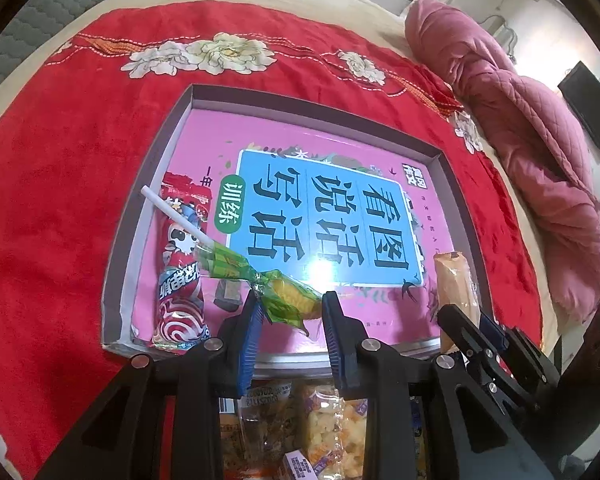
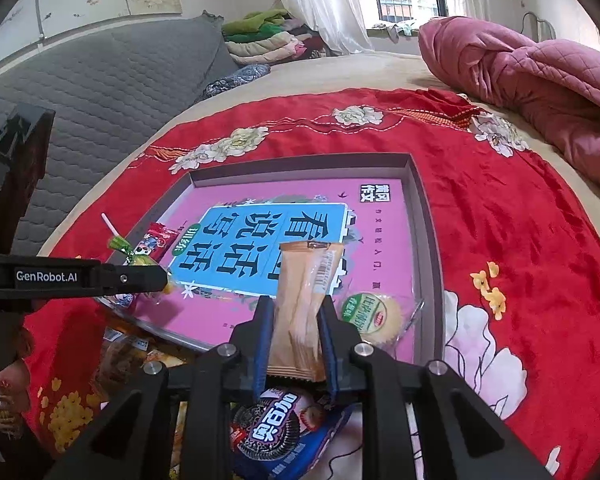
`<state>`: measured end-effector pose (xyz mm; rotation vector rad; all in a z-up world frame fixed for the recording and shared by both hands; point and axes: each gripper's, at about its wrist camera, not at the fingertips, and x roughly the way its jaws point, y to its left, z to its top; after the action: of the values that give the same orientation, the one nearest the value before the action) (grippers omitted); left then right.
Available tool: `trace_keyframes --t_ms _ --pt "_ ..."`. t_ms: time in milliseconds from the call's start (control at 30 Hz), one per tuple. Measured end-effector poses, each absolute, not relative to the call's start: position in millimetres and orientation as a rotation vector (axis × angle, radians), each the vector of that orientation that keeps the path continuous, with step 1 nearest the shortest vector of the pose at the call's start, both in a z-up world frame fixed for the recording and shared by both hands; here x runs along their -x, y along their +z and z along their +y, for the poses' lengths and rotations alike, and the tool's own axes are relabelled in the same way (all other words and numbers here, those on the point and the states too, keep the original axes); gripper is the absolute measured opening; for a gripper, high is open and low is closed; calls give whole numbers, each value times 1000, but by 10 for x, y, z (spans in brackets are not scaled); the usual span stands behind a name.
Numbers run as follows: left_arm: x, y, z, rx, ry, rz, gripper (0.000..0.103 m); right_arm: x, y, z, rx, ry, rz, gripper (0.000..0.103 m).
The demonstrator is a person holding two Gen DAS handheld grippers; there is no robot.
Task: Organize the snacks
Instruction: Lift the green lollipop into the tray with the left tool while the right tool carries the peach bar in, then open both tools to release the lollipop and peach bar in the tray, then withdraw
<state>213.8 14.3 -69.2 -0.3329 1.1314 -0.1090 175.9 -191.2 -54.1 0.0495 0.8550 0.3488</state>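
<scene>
A shallow pink box lid (image 1: 380, 152) (image 2: 384, 216) lies on the red blanket. My left gripper (image 1: 290, 304) is shut on a green-and-yellow wrapped lollipop (image 1: 288, 300) with a white stick (image 1: 172, 216), held over the box's near left part. A red panda-print snack pack (image 1: 180, 276) lies in the box's left side. My right gripper (image 2: 296, 312) is shut on an orange wafer pack (image 2: 304, 300), upright over the box's near edge. A round cake in a clear wrapper (image 2: 374, 316) lies in the box's near right corner.
A pile of loose snacks lies near me in front of the box, with puffed snack bags (image 1: 320, 428) and a blue cookie pack (image 2: 276, 436). A pink quilt (image 2: 540, 80) is bunched at the right. A grey mattress (image 2: 100, 88) stands at the left.
</scene>
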Motion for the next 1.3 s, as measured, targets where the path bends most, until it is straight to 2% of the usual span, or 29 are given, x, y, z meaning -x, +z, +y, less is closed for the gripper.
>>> trace_keyframes --t_ms 333,767,1067,1133,1300 --pt "-2147 -731 100 327 -123 1143 31 -1804 -551 -1871 -22 341 846 29" --pt "-2143 -725 110 339 -138 1138 31 -1806 -516 -2035 -74 297 830 31" --pt "-2118 -699 152 353 -143 1133 36 -1661 -446 -2217 -90 284 835 33" --pt "-2104 -694 165 358 -145 1130 36 -1573 -411 -2191 -67 309 824 41" --pt "-2067 -668 187 368 -148 1127 36 -1514 -436 -2062 -27 343 846 42"
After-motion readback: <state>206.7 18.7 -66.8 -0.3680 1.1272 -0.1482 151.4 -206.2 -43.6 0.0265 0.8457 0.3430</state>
